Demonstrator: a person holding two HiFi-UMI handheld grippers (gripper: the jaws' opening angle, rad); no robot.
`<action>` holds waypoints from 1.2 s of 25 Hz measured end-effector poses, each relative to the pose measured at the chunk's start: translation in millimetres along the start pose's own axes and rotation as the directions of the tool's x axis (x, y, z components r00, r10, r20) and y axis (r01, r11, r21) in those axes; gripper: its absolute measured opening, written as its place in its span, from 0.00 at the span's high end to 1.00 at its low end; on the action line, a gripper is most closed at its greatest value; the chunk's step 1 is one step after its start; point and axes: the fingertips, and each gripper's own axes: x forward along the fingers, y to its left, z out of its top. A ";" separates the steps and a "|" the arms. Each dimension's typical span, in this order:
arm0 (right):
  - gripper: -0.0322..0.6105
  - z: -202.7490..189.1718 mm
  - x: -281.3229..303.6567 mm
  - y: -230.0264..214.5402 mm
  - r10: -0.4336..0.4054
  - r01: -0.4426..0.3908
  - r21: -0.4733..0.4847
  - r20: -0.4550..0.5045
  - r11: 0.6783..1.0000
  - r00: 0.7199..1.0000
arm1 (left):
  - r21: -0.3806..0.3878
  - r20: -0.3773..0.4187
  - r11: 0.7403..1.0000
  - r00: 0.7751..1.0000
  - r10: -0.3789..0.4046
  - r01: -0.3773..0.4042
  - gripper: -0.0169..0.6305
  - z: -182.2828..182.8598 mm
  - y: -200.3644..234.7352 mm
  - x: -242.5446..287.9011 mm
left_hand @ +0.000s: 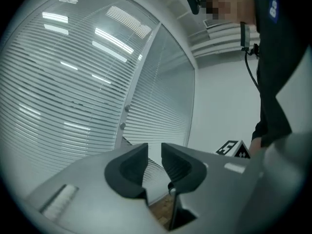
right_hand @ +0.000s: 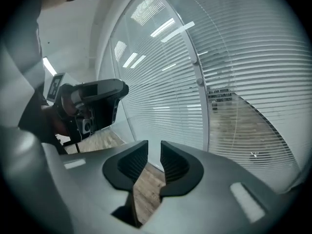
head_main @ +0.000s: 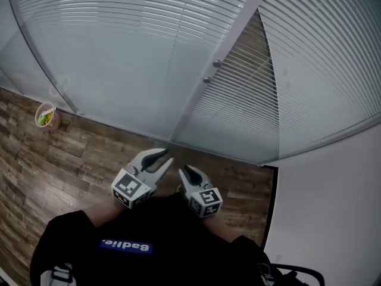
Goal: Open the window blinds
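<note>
Blinds (head_main: pixel 119 34): thin pale slats, long axis horizontal | my left gripper (head_main: pixel 163 158), right gripper (head_main: pixel 189 173): jaws slightly parted, empty | wood-plank floor (head_main: pixel 71 159)

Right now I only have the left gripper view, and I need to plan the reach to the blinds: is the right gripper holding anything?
Observer: No. The right gripper has its jaws a little apart, with nothing between them.
Operator: Is either gripper at the blinds?
Observer: Neither. In the head view the left gripper and the right one are low, close to the person's body and short of the blinds.
Operator: Anything on the floor to avoid?
Observer: A small cup stands on the wood floor at the foot of the blinds, on the left.
</note>
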 end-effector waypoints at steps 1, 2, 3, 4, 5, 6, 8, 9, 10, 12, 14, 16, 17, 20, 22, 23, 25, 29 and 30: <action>0.82 -2.1 -5.4 3.1 -0.011 0.011 0.002 -0.010 1.000 1.000 | -0.014 0.001 1.000 1.000 -0.016 0.016 0.85 -2.3 -4.1 -2.2; 0.82 -3.3 -11.1 4.9 -0.022 0.022 0.004 -0.017 1.000 1.000 | -0.030 -0.001 0.999 1.000 -0.030 0.030 0.85 -5.7 -8.5 -3.6; 0.82 -4.5 -16.3 5.2 -0.033 0.033 0.004 -0.021 0.999 0.999 | -0.043 -0.006 0.998 0.999 -0.043 0.043 0.85 -10.0 -12.9 -4.0; 0.82 -6.1 -20.2 3.7 -0.042 0.042 0.002 -0.020 0.999 0.999 | -0.049 -0.011 0.997 0.998 -0.056 0.056 0.85 -14.6 -17.5 -3.3; 0.82 -7.8 -22.9 1.1 -0.049 0.049 -0.001 -0.015 0.999 0.999 | -0.046 -0.018 0.997 0.997 -0.069 0.068 0.85 -18.5 -22.3 -1.8; 0.82 -8.3 -24.9 -1.1 -0.052 0.052 -0.003 -0.009 0.999 0.999 | -0.036 -0.024 0.996 0.996 -0.081 0.080 0.85 -20.8 -27.0 0.1; 0.82 -3.7 -27.8 -3.9 -0.048 0.048 -0.005 0.003 0.999 0.999 | -0.009 -0.033 0.996 0.995 -0.089 0.089 0.85 -18.9 -34.3 3.0; 0.82 -1.0 -28.6 -5.8 -0.042 0.042 -0.009 0.012 0.999 0.999 | 0.006 -0.034 0.996 0.996 -0.084 0.084 0.85 -15.8 -36.1 3.9; 0.82 0.3 -29.2 -8.0 -0.033 0.033 -0.014 0.019 0.999 0.999 | 0.021 -0.034 0.997 0.997 -0.075 0.076 0.85 -13.1 -37.4 4.7; 0.82 -1.8 -32.6 -11.6 -0.009 0.009 -0.020 0.027 1.000 1.000 | 0.044 -0.041 0.997 0.998 -0.055 0.057 0.86 -13.5 -43.3 7.4; 0.83 -3.7 -42.3 -13.1 0.016 -0.015 -0.024 0.027 1.000 1.000 | 0.065 -0.058 0.997 0.998 -0.038 0.042 0.86 -18.0 -57.3 10.2; 0.83 -3.3 -54.5 -15.4 0.032 -0.031 -0.022 0.041 0.999 0.999 | 0.092 -0.081 0.995 0.996 -0.024 0.031 0.88 -20.2 -74.2 10.0; 0.83 -4.7 -59.8 -18.6 0.036 -0.035 -0.011 0.053 0.999 0.998 | 0.099 -0.095 0.995 0.995 -0.015 0.025 0.90 -21.9 -81.4 10.0; 0.84 -16.2 -72.0 -36.2 0.043 -0.045 0.039 0.063 0.998 0.997 | 0.079 -0.131 0.997 0.991 0.012 -0.002 0.92 -31.8 -96.9 21.3; 0.84 -26.4 -78.5 -43.4 0.068 -0.070 0.041 0.047 0.997 0.997 | 0.075 -0.141 0.997 0.990 0.026 -0.016 0.94 -37.1 -106.7 31.4; 0.84 -31.4 -81.0 -43.8 0.087 -0.089 0.043 0.045 0.995 0.995 | 0.076 -0.148 0.997 0.988 0.036 -0.025 0.95 -40.9 -111.2 33.2; 0.84 -40.5 -85.9 -43.9 0.114 -0.117 0.063 0.046 0.991 0.992 | 0.074 -0.166 0.996 0.984 0.059 -0.047 0.97 -50.2 -119.1 32.9; 0.84 -38.1 -96.5 -50.7 0.128 -0.130 0.056 0.048 0.990 0.991 | 0.057 -0.152 0.997 0.986 0.062 -0.054 0.97 -51.7 -128.4 41.9; 0.84 -35.5 -98.6 -52.2 0.125 -0.128 0.040 0.055 0.991 0.991 | 0.059 -0.140 0.997 0.989 0.051 -0.043 0.97 -50.0 -130.4 45.0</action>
